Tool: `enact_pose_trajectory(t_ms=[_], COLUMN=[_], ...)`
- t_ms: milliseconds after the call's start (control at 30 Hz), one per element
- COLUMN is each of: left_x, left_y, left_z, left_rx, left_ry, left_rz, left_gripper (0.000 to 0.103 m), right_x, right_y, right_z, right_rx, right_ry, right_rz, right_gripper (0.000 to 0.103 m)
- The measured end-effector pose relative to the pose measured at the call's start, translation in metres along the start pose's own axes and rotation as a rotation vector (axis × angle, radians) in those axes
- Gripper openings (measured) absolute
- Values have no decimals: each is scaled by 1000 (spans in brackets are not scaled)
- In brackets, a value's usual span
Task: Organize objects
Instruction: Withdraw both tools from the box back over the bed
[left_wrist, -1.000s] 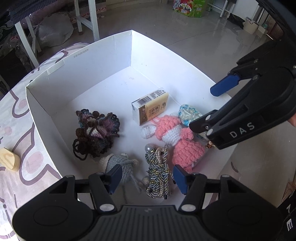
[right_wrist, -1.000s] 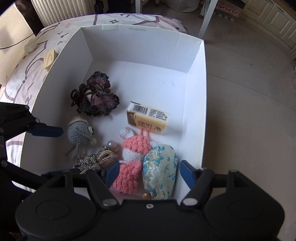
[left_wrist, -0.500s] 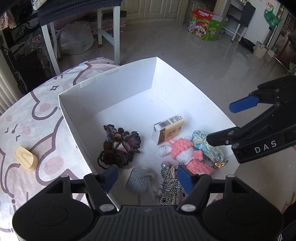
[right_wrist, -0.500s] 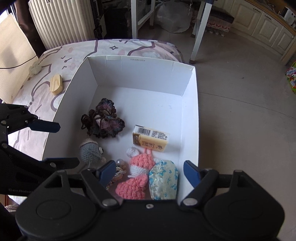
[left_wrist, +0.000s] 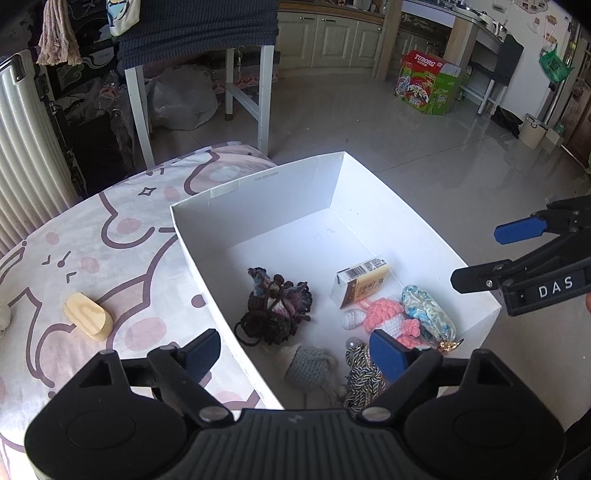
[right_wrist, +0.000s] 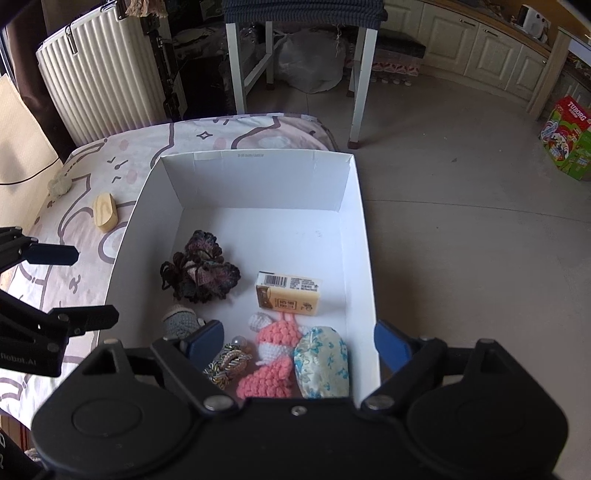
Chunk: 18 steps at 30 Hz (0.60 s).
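Note:
A white cardboard box (left_wrist: 258, 184) (right_wrist: 354, 229) sits on the table's right end. Inside lie a dark crochet flower (left_wrist: 275, 312) (right_wrist: 199, 273), a small yellow carton (left_wrist: 364, 282) (right_wrist: 290, 299), a pink crochet toy (left_wrist: 388, 321) (right_wrist: 275, 354), a blue floral pouch (left_wrist: 424, 314) (right_wrist: 321, 363), a grey knitted piece (left_wrist: 308, 367) (right_wrist: 179, 321) and a braided cord (left_wrist: 360, 373) (right_wrist: 229, 363). My left gripper (left_wrist: 295, 350) hangs above the box's near left wall, jaws opening, nothing between them. My right gripper (right_wrist: 299, 341) hovers over the pouch and pink toy, jaws opening and empty.
A wooden block (left_wrist: 88, 319) (right_wrist: 105, 212) lies on the pink patterned tablecloth (left_wrist: 110, 240) left of the box. A pale small object (right_wrist: 59, 184) sits farther left. Beyond the table are a white-legged stool (right_wrist: 295, 55), a ribbed suitcase (right_wrist: 99, 74) and bare floor.
Both grippers have risen and drawn back from the box, so more of the room shows. Their jaws have spread wider. The items in the box have not moved.

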<state>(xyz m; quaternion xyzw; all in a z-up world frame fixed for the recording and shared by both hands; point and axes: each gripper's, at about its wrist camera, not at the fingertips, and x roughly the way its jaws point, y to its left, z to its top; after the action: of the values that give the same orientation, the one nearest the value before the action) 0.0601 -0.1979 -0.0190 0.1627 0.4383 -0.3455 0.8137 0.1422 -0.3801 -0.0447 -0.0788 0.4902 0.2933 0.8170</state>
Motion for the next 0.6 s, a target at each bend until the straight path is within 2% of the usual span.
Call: enact_pose_trajectory(t_ms=[167,333,600], left_x=[-10,-17,-25], left_y=[9,17,34], left_z=[-5,-10,-15], left_rx=[-19,-30,-57], left_ry=[-19,-33,-46], left_rz=[12,29,49], left_gripper=[98,101,103], right_x=[-6,-9,-10], right_y=[9,21,32], right_z=[-1,-2,-1], right_rx=[-8,-37,-39], right_ry=[-24,-41,-48], right_rz=[-18,-24,-30], right_gripper=[98,103,103])
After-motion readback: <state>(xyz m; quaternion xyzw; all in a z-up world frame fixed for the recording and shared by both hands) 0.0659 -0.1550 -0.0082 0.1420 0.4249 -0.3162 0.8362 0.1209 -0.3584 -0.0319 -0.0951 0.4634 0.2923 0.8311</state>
